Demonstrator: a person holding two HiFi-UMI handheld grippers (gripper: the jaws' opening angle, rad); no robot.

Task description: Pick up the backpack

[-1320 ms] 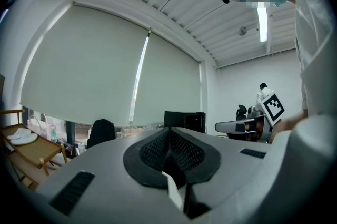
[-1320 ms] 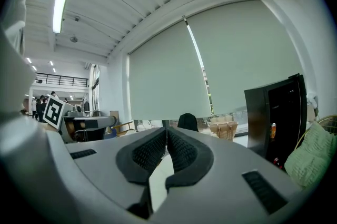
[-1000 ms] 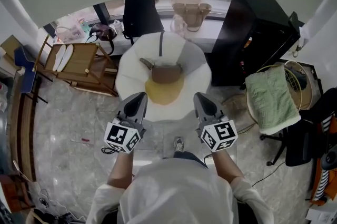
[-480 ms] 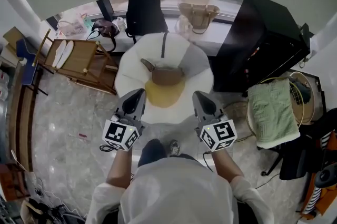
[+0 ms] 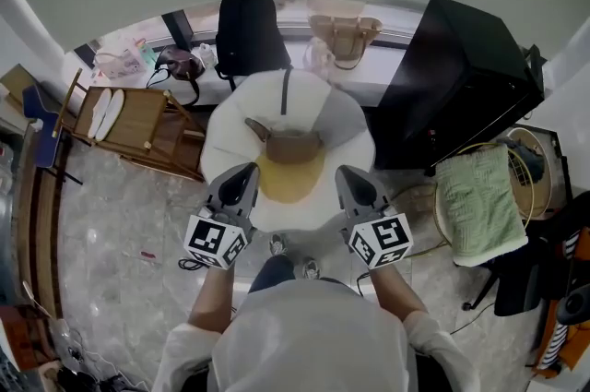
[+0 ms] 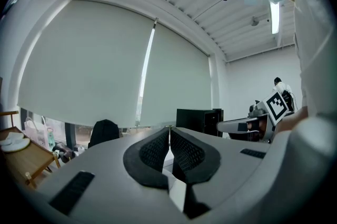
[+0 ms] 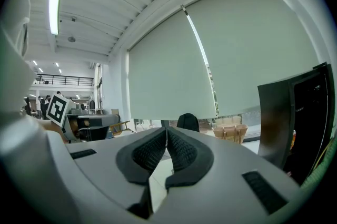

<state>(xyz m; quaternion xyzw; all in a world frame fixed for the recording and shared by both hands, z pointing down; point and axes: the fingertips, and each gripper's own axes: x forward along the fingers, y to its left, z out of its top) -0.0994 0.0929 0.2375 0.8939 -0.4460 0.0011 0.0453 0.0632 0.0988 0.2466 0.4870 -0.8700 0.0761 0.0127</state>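
The black backpack (image 5: 249, 26) stands upright on the window ledge at the far side, under the roller blind. It also shows small and dark in the left gripper view (image 6: 104, 133) and in the right gripper view (image 7: 188, 122). My left gripper (image 5: 246, 171) and right gripper (image 5: 347, 171) are held side by side, level, over the near edge of a round white seat (image 5: 226, 127). Both are shut with nothing between the pads and are well short of the backpack.
A brown bag (image 5: 293, 144) and a yellow cloth (image 5: 288, 180) lie on the white seat. A woven basket bag (image 5: 344, 30) sits on the ledge right of the backpack. A black cabinet (image 5: 461, 77) stands right, a wooden rack (image 5: 138, 118) left, a green towel (image 5: 479, 201) on a wire stand.
The person has stepped forward, so both grippers have moved closer to the white seat and the ledge. Both pairs of jaws have stayed shut.
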